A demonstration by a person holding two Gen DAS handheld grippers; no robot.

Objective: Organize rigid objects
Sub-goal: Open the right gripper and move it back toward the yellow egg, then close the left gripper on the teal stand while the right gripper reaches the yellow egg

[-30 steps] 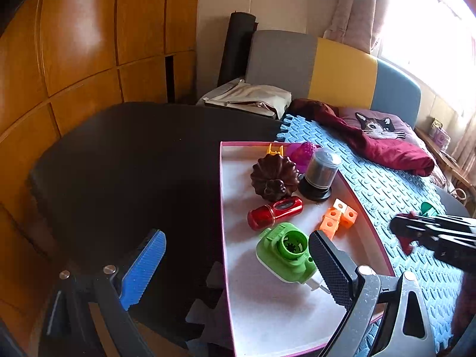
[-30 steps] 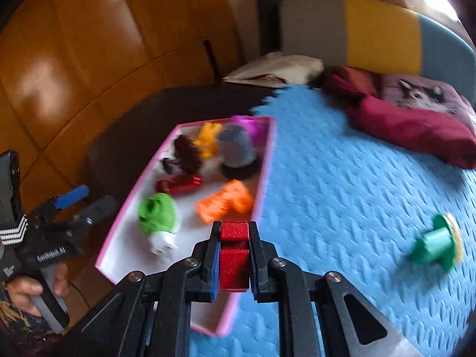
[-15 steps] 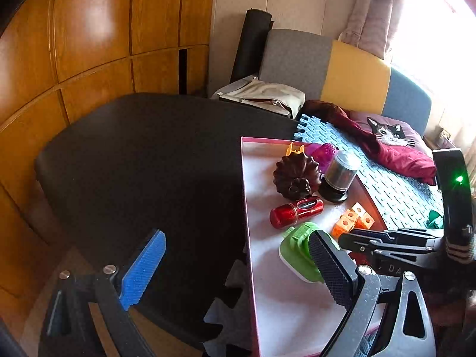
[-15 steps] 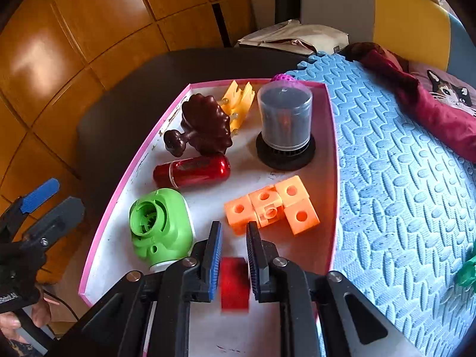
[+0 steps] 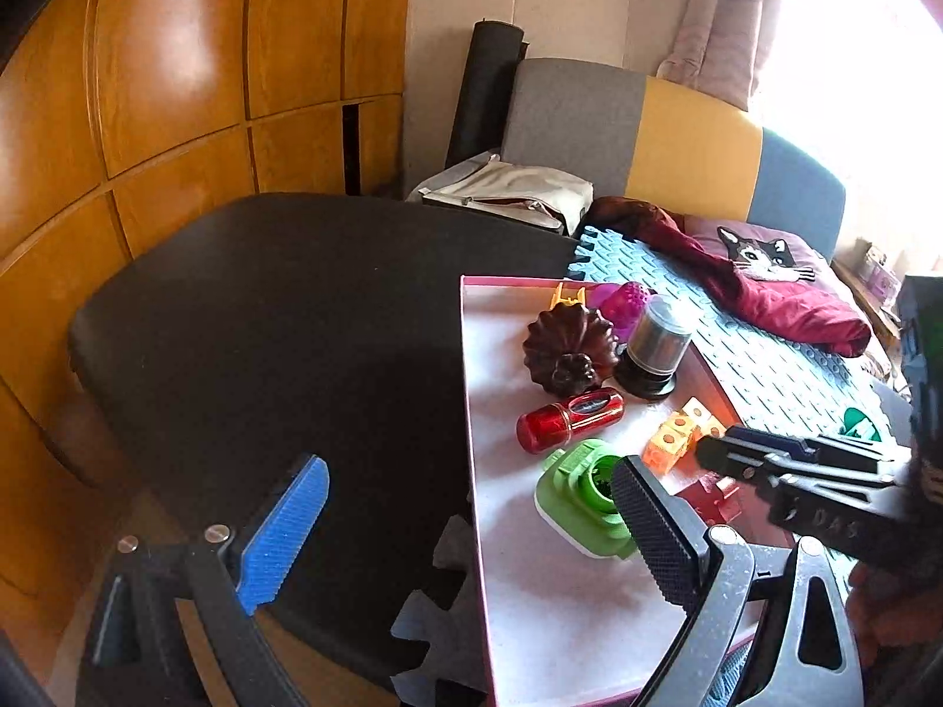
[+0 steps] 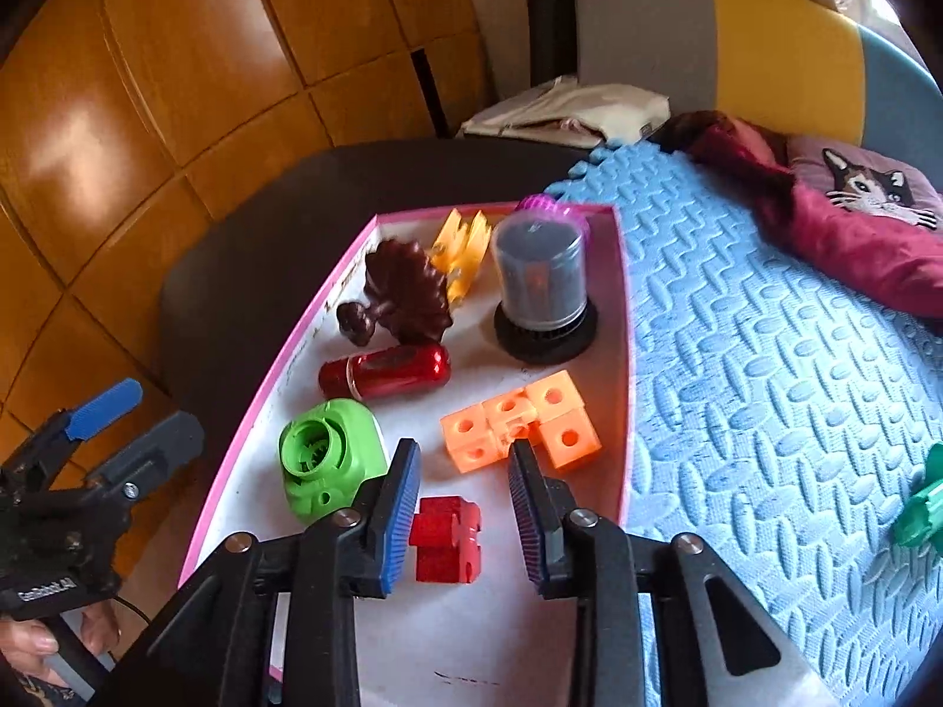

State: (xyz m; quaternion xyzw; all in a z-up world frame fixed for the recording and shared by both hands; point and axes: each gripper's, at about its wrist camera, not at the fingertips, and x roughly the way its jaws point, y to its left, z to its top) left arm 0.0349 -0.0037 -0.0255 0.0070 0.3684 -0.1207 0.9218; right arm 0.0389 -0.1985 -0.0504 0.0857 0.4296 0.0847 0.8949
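Red block (image 6: 445, 539) sits released in the tray (image 6: 625, 353) beside the green part (image 6: 330, 459); my right gripper (image 6: 465, 501) is opening around it, my left gripper (image 5: 465, 518) wide, empty.

The tray (image 6: 623, 318) is white with a pink rim. In it lie a red block (image 6: 445, 539), orange cubes (image 6: 521, 427), a green housing (image 6: 330, 456), a glossy red cylinder (image 6: 386, 371) and a dark brown ridged piece (image 6: 406, 294) (almost maroon). The foam mat (image 6: 766, 365) is blue, embossed in zigzags.
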